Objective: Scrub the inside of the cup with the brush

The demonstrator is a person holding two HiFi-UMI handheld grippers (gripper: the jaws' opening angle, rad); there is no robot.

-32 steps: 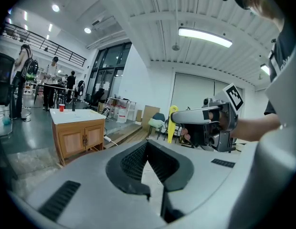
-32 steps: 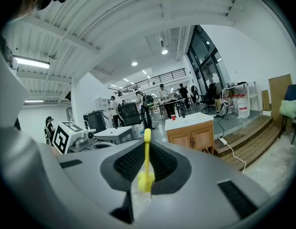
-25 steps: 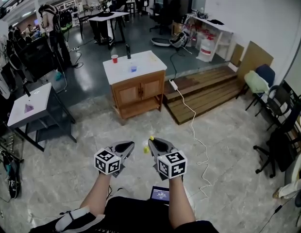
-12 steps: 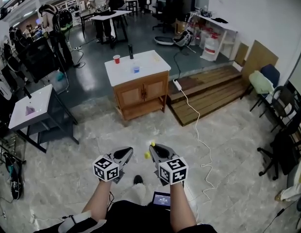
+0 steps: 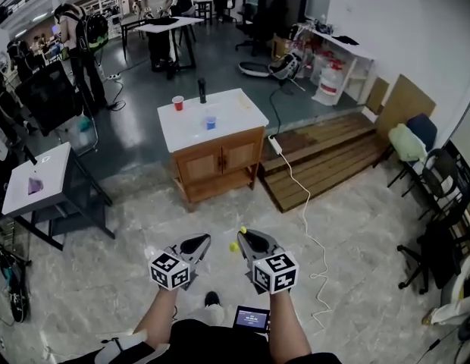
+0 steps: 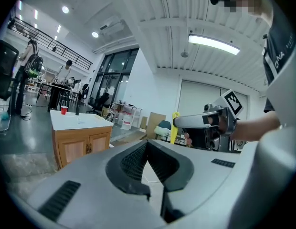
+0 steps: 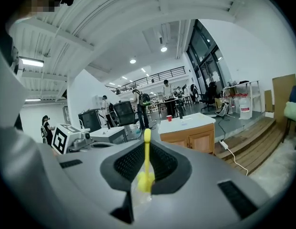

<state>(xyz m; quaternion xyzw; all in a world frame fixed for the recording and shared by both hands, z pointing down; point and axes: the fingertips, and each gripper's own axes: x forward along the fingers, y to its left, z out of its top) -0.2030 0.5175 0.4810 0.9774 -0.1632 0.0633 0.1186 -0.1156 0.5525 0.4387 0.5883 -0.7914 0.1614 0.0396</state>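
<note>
Yellow brush pinched upright in your right gripper; your left gripper is pressed together on nothing. Far ahead, a red cup and what looks like a small blue cup sit apart on the wooden cabinet.

Two grippers showed: one left gripper and one right gripper. There was one yellow brush. One wooden cabinet stood ahead, and on its top were two cups, one red cup and one blue cup, plus one dark bottle. One white side table bore one purple thing. One white cable ran over the floor
</note>
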